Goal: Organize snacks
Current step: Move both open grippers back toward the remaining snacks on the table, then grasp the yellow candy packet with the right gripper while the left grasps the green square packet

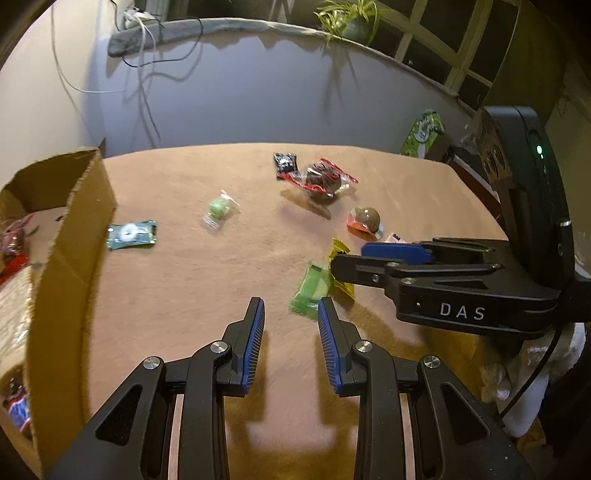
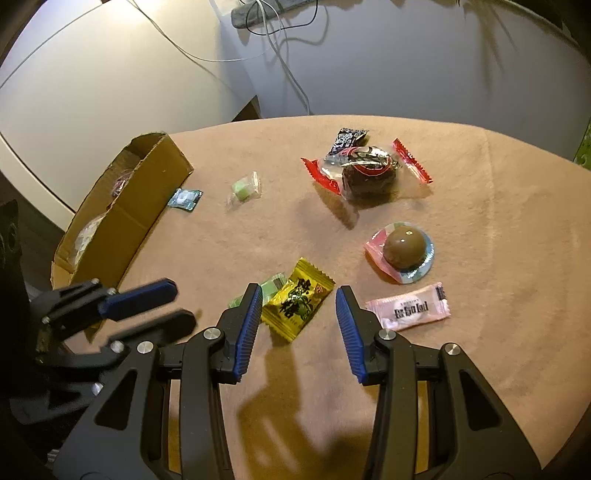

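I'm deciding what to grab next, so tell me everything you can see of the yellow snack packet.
The yellow snack packet is a small, flat, glossy pouch, plastic or foil by its look, with zigzag crimped ends, dark characters and a greenish picture printed on its face. It appears sealed and lies flat and skewed on the tan tablecloth. Its left edge overlaps a green packet. It sits just ahead of the open right claw, roughly between the fingertips, not gripped; whether they touch it is unclear.

Loose wrapped snacks (image 2: pixel 299 299) on beige tablecloth: 8
Open brown cardboard boxes (image 2: pixel 122 218): 1
Black two-finger grippers (image 2: pixel 295 295): 2
Potted green plants (image 1: pixel 351 18): 1
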A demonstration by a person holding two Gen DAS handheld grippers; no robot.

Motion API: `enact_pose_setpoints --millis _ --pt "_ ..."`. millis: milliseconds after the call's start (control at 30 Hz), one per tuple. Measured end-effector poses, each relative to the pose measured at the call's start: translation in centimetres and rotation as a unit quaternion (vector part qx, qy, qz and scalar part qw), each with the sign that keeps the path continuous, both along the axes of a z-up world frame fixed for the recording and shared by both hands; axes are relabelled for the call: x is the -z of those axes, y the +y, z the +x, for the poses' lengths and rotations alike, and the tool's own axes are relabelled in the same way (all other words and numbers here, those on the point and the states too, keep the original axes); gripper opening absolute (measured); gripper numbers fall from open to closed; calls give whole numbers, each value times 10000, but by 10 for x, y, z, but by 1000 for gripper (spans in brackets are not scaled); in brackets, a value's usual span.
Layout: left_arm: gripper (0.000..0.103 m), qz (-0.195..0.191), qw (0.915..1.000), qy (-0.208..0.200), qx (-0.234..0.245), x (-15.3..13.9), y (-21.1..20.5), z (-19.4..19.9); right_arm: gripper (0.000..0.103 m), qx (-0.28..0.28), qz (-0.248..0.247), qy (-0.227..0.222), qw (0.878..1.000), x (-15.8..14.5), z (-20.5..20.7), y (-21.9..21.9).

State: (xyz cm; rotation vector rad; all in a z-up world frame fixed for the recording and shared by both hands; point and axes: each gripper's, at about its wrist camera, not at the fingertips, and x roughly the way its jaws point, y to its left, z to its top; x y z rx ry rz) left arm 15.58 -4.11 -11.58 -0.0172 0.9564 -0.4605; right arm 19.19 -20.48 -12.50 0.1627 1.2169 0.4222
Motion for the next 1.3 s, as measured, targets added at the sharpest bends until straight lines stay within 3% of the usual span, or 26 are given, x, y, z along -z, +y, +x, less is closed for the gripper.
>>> enact_pose_setpoints --millis 267,467,967,1300 --pt "29 63 9997 85 205 9 -11 7 43 -103 -138 39 9998 9 8 7" --pt "29 137 9992 121 347 14 -17 12 28 -251 -401 -61 9989 10 9 9" --pt "28 706 9940 -264 789 20 -39 15 27 -584 -595 -225 9963 10 4 6" --pt "20 736 9941 -343 725 22 -36 14 28 -608 -680 -263 9955 9 -1 7"
